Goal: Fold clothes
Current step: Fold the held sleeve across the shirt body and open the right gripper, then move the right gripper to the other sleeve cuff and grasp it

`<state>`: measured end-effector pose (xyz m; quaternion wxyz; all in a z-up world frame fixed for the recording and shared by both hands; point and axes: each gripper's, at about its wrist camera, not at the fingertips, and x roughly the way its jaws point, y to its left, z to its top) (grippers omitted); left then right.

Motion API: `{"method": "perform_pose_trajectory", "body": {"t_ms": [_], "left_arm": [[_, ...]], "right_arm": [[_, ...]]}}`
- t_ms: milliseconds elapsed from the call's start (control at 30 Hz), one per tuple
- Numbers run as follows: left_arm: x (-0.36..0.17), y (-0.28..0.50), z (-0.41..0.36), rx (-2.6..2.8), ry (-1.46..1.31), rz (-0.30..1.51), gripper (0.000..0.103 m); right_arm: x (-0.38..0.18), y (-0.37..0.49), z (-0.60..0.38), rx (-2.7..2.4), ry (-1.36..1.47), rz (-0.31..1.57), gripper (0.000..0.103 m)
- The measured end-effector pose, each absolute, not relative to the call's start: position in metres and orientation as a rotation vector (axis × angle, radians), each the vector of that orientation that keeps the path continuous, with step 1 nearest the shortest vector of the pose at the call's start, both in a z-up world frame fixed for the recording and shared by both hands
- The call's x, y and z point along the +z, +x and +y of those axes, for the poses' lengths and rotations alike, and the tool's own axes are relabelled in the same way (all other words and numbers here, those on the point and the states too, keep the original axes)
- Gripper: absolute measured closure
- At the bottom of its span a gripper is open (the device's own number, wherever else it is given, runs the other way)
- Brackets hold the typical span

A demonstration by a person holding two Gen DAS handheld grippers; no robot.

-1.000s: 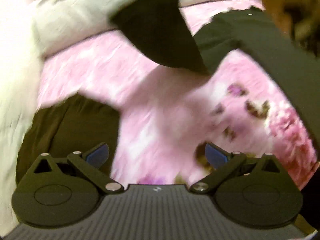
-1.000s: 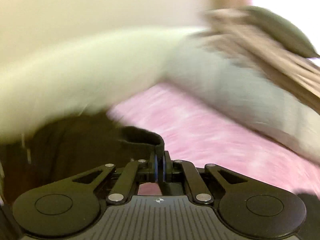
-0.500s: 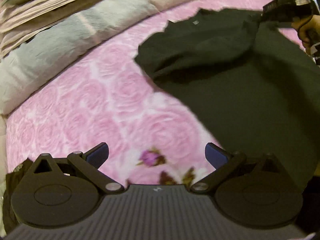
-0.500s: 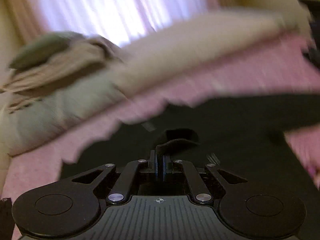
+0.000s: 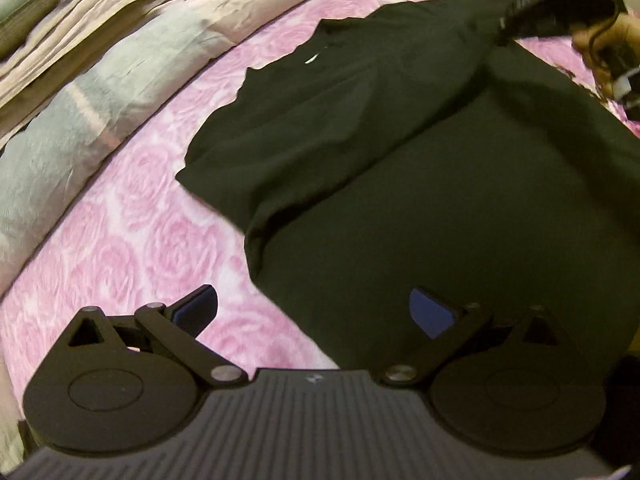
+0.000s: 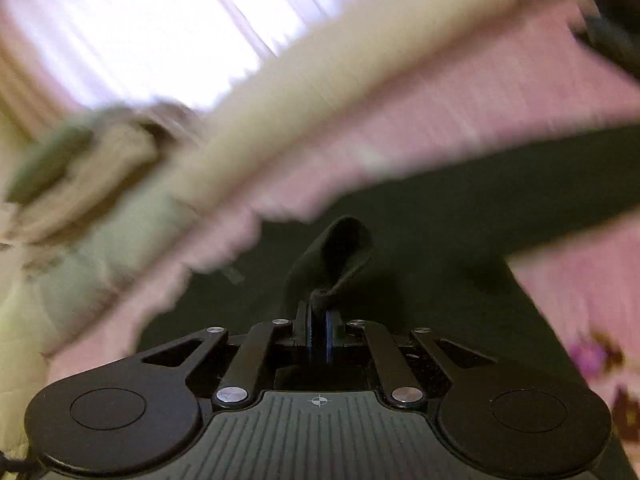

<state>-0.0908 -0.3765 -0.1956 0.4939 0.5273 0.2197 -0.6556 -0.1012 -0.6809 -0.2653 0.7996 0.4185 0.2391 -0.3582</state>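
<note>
A dark shirt (image 5: pixel 420 168) lies spread on a bed with a pink rose-patterned cover (image 5: pixel 132 216), its upper part folded over into a loose diagonal flap. The left gripper (image 5: pixel 314 312) hovers above the shirt's near edge with its jaws wide apart and nothing between them; one blue pad sits over the pink cover, the other over the dark cloth. The right gripper (image 6: pixel 319 334) has a small bunched fold of the shirt (image 6: pixel 340 256) between its blue pads, and its jaws are opening, the pads close together around the cloth. In the left view, a hand (image 5: pixel 608 52) holds that gripper at the shirt's far corner. Folded pale bedding (image 5: pixel 80 92) lies along the bed's far edge.
</note>
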Motion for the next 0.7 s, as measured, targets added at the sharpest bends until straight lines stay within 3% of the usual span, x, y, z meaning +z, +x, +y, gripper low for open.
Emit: {"method": "perform_pose_trajectory", "body": {"t_ms": [33,67,100,400,533,700], "left_arm": [[-0.196,-0.094,-0.378,-1.584,1.285,0.528,0.002],[-0.197,-0.096,-0.379,-1.574,1.291,0.528,0.002],[-0.198,-0.097,-0.38,-1.564,1.292,0.53,0.002],[-0.209,-0.099,-0.392,-1.558,1.288,0.54,0.003],[-0.216,-0.097,-0.392,-1.592,1.282,0.535,0.003],[-0.22,-0.093,-0.38,-1.651,1.298,0.531,0.004]], "right_arm": [[-0.274,-0.105,-0.683,-0.782,0.921,0.533,0.046],[-0.282,-0.109,-0.686,-0.797,0.944,0.554,0.036],[-0.285,-0.113,-0.685,-0.812,0.946,0.564,0.033],[-0.261,-0.101,-0.653,-0.631,0.829,0.595,0.033],[-0.271,-0.07,-0.647,-0.56,0.759,0.624,0.033],[-0.297,-0.079,-0.659,-0.736,0.895,0.742,0.033]]}}
